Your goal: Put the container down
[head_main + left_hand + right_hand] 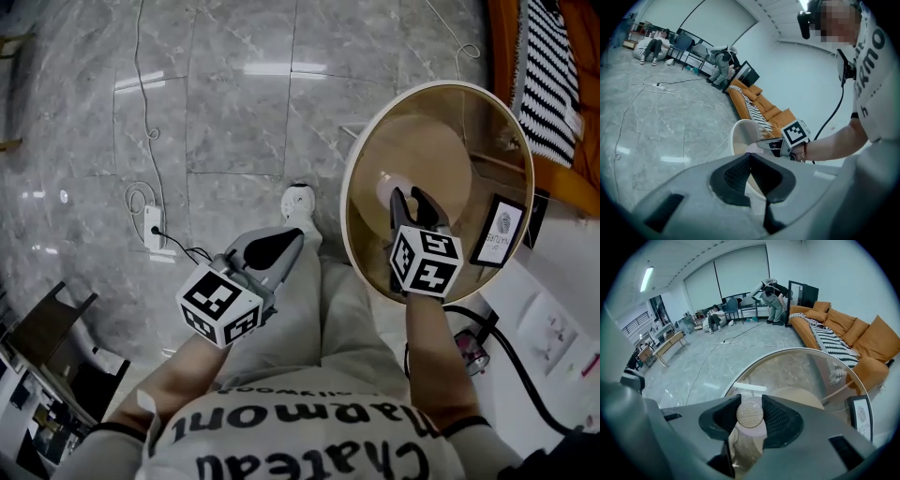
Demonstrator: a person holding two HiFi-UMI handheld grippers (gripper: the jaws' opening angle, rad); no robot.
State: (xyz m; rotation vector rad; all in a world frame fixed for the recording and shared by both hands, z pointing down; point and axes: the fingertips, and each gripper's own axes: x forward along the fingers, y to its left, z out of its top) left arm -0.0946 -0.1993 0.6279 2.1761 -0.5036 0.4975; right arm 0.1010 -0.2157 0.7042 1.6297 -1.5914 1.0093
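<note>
While the right gripper [750, 402] hangs over the round glass table [345, 211], its jaws stand partway closed, pads clamped on both sides of the small container [752, 430] just under its wooden lid [750, 414]. Container position: above the glass, left of the table's centre; contact with the glass not discernible. Left gripper [750, 157]: jaws together, empty, off the table's left edge, above the person's leg [305, 319].
</note>
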